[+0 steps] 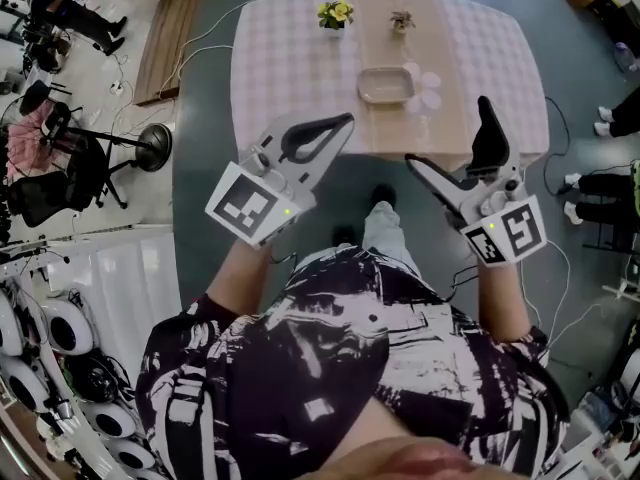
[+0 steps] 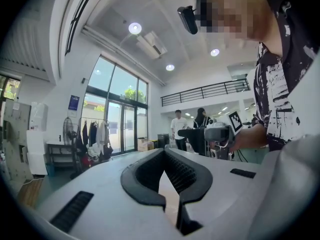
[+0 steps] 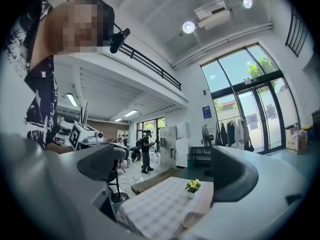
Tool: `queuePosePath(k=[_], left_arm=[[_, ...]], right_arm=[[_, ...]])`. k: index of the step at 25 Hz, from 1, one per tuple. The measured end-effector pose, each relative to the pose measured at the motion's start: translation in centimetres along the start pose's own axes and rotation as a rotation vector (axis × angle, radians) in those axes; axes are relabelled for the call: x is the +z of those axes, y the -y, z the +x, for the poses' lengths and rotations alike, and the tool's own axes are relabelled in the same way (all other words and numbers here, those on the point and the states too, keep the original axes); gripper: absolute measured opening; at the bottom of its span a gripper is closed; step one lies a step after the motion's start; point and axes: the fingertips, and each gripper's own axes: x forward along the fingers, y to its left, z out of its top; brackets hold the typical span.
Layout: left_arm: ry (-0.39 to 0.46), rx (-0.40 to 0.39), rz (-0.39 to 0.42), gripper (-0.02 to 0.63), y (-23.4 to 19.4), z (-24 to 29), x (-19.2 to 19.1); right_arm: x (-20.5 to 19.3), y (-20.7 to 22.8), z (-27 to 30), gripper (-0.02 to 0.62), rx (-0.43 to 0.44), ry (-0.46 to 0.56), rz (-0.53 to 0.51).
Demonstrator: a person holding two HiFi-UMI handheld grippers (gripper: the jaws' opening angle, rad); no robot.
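My left gripper [image 1: 343, 121] is held in the air just short of the near edge of a table [image 1: 280, 68] with a pink checked cloth. Its jaws are shut with nothing between them, and in the left gripper view [image 2: 171, 200] the tips meet. My right gripper [image 1: 450, 136] hangs over the table's near right edge, open and empty, its jaws wide apart in the right gripper view [image 3: 167, 171]. On the table are a pot of yellow flowers [image 1: 336, 13], a small plant [image 1: 402, 20], a shallow pinkish tray [image 1: 386, 85] and a pale pink round piece [image 1: 428, 88].
A long wooden board [image 1: 172, 28] lies on the floor left of the table, near a round fan base [image 1: 150, 146] and a black chair [image 1: 45, 183]. Cables run across the floor. Other people's feet [image 1: 610, 113] stand at the right, and two people [image 2: 189, 126] stand far off.
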Motion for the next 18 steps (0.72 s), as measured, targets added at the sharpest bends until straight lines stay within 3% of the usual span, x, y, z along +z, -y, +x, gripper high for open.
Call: queuePosePath(k=[12, 18], left_arm=[[-0.049, 0.058, 0.014, 0.0, -3.6, 6.9, 0.2], [-0.065, 0.092, -0.003, 0.0, -7.2, 14.5, -0.5]], right_arm=[[-1.0, 7.1, 2.3, 0.575, 0.062, 0.006, 0.045], [-2.9, 15.4, 4.4, 0.575, 0.091, -0.025, 0.072]])
